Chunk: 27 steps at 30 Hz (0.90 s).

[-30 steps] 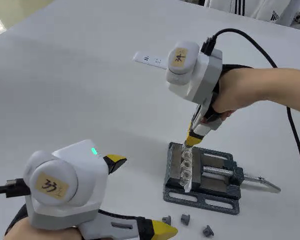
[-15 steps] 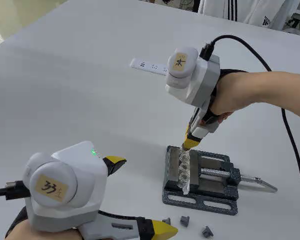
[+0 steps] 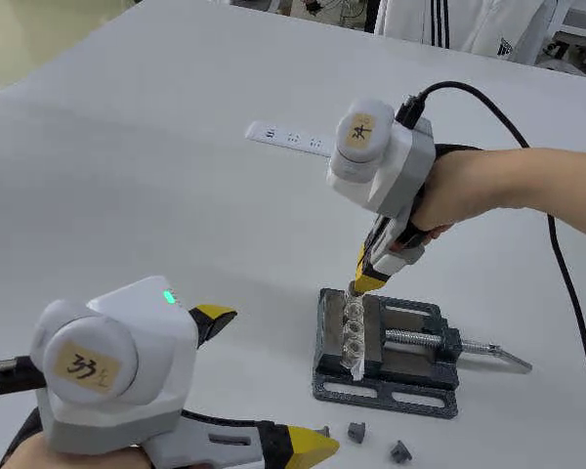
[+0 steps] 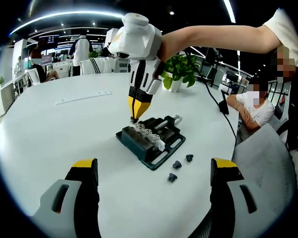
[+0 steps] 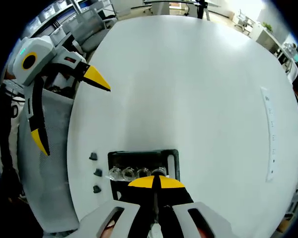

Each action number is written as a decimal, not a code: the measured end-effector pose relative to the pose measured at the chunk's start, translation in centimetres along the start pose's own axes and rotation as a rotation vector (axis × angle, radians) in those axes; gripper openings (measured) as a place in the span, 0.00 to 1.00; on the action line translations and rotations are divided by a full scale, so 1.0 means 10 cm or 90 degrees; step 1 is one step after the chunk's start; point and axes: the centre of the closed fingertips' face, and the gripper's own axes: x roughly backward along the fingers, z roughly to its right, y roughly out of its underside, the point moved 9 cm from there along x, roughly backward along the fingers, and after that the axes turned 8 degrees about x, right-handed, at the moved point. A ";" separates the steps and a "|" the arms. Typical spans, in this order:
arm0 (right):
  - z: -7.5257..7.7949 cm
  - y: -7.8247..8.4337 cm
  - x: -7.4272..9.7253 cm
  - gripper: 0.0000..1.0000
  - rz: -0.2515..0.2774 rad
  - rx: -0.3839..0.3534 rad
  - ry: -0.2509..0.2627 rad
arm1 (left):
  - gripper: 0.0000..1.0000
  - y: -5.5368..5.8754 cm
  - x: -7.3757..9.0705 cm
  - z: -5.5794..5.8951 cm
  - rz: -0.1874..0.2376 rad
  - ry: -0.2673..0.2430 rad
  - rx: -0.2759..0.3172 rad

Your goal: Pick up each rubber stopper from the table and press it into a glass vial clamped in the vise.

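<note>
A black vise (image 3: 406, 375) clamps a row of clear glass vials (image 3: 355, 328). My right gripper (image 3: 357, 286) is shut and points steeply down, its yellow tips touching the far end of the row. Its own view has the shut tips (image 5: 154, 182) over the vials (image 5: 131, 173); I cannot tell if anything is pinched. Three dark rubber stoppers (image 3: 356, 431) lie loose on the table in front of the vise, seen too as stoppers (image 4: 177, 164) and stoppers (image 5: 98, 172). My left gripper (image 3: 264, 381) stands open at the near left, holding nothing, apart from the vise (image 4: 149, 139).
A white power strip (image 3: 288, 138) lies at the back of the white table. The vise's handle (image 3: 493, 350) sticks out to the right. A black cable (image 3: 566, 283) trails from the right gripper. Chairs and people surround the table in the left gripper view.
The head camera has shifted a little. The right gripper's tips have stayed at the far end of the vial row, slightly lower. The left gripper holds its place.
</note>
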 end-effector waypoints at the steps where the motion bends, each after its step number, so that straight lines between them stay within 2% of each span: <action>1: 0.01 0.00 0.00 0.00 -0.001 0.002 0.000 | 0.93 0.00 0.00 0.00 0.000 0.000 0.000; 6: -0.01 -0.02 0.00 0.00 -0.005 0.011 -0.001 | 0.93 0.00 0.01 0.01 0.002 -0.002 0.000; 15: -0.04 0.01 0.00 0.01 0.015 0.012 -0.002 | 0.93 -0.02 0.01 0.01 0.003 -0.002 -0.001; 17: -0.07 0.01 0.00 0.08 0.025 0.013 -0.011 | 0.93 -0.03 0.00 0.00 0.002 -0.002 -0.002; 19: -0.07 0.02 0.01 0.10 0.028 0.025 0.004 | 0.93 -0.03 0.01 0.00 0.003 -0.001 -0.003; 23: -0.13 0.07 0.03 0.25 0.041 0.019 0.006 | 0.93 -0.04 -0.01 0.00 0.002 0.000 -0.006; 25: -0.14 0.09 0.05 0.28 0.051 0.023 0.019 | 0.93 -0.04 -0.01 0.01 0.002 0.001 -0.005; 27: -0.15 0.10 0.04 0.35 0.062 0.011 0.011 | 0.93 -0.04 -0.01 0.01 0.000 0.001 -0.007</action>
